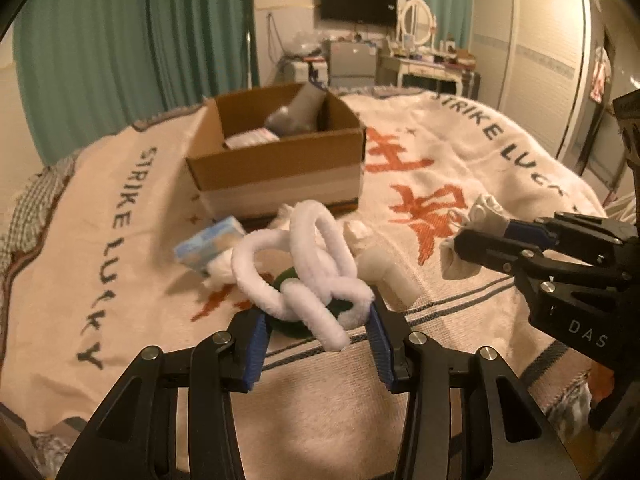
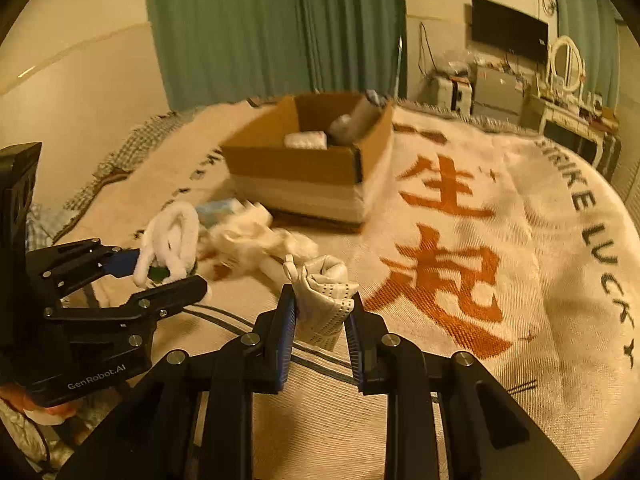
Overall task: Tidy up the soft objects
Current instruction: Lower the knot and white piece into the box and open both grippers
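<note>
**Ana:** Left wrist view first. The left tongs have a tangled white fuzzy rope between their blue pads, with something dark green tucked under it. The right pad touches the rope; whether the left one does, I cannot tell, so I'd call it a loose hold at best. Ahead on the bed's blanket sits the open cardboard box, already holding a grey item and a packet. A pale blue pack and white scraps lie between tongs and box.

**Ben:** And the other tool?

**Ana:** At the right edge, the right tongs pinch a white cloth piece.

**Ben:** Right wrist view, then. The right tongs are narrowed onto a perforated white glove-like cloth, raised off the blanket. The left tongs appear at left with the fuzzy rope in them. The box stands further back, well apart from both.

**Ana:** So I'd judge both are mid-carry: picked up, not yet dropped.

**Ben:** Next calls for carrying each over the box rim before releasing; the rope's loops could snag.
</note>
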`<state>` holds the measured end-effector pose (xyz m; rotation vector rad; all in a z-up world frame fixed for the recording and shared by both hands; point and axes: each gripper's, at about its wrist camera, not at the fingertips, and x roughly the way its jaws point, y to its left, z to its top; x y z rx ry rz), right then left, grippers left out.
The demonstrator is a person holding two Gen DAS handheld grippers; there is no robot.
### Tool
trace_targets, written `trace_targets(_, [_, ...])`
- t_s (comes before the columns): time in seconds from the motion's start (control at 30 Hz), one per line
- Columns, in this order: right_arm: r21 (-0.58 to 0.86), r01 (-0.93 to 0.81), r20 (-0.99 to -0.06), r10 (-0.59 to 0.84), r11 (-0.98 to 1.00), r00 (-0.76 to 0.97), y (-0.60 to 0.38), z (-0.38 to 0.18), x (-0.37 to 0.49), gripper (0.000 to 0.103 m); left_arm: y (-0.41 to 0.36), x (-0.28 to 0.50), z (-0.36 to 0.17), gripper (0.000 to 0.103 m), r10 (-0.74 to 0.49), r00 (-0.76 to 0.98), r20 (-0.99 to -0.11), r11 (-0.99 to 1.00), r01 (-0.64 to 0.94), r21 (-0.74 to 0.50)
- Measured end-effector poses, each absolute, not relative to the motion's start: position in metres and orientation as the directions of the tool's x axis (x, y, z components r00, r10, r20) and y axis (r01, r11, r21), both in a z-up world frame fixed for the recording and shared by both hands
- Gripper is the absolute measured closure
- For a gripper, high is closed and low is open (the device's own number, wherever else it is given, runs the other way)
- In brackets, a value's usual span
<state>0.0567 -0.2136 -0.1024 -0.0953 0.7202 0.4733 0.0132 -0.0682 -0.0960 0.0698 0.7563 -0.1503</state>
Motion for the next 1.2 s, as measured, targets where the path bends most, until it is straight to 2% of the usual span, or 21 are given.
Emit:
trace_targets(0.3, [-0.018,-0.491,-0.593,0.386,0.871,0.707,-0.177,-0.053,0.056,0.08,-0.046,0.02,-0.049,0.06,-0.112,0.79,-0.603,0.987,0.159,0.026])
trace_targets(0.53, [-0.009,-0.488,-0.521,0.413,0.873,0.747,-0.161,-0.011,0.106,0.08,-0.027,0.065,-0.019,0.06,-0.092,0.829,-0.552,0.992,0.127,0.026])
trace_targets(0.7, [-0.014,-0.473,-0.507,0.402,0.881,0.762,-0.153,0.002,0.155,0.08,-0.017,0.116,-0.013,0.06,-0.093,0.831,-0.549,0.992,0.126,0.023])
trace_targets(0.83, [0.017,-0.463,-0.537,0.399,0.886,0.743,-0.149,-0.008,0.199,0.08,-0.012,0.155,-0.026,0.06,-0.094,0.812,-0.576,0.991,0.134,0.027])
trace_targets(1.03, [0.081,-0.427,-0.624,0.38,0.9,0.682,-0.146,-0.055,0.259,0.08,-0.014,0.2,-0.066,0.06,-0.094,0.766,-0.636,0.986,0.158,0.045])
trace_targets(1.2, [0.11,-0.42,-0.64,0.388,0.901,0.663,-0.145,-0.077,0.281,0.079,-0.022,0.217,-0.087,0.059,-0.09,0.745,-0.661,0.977,0.194,0.085])
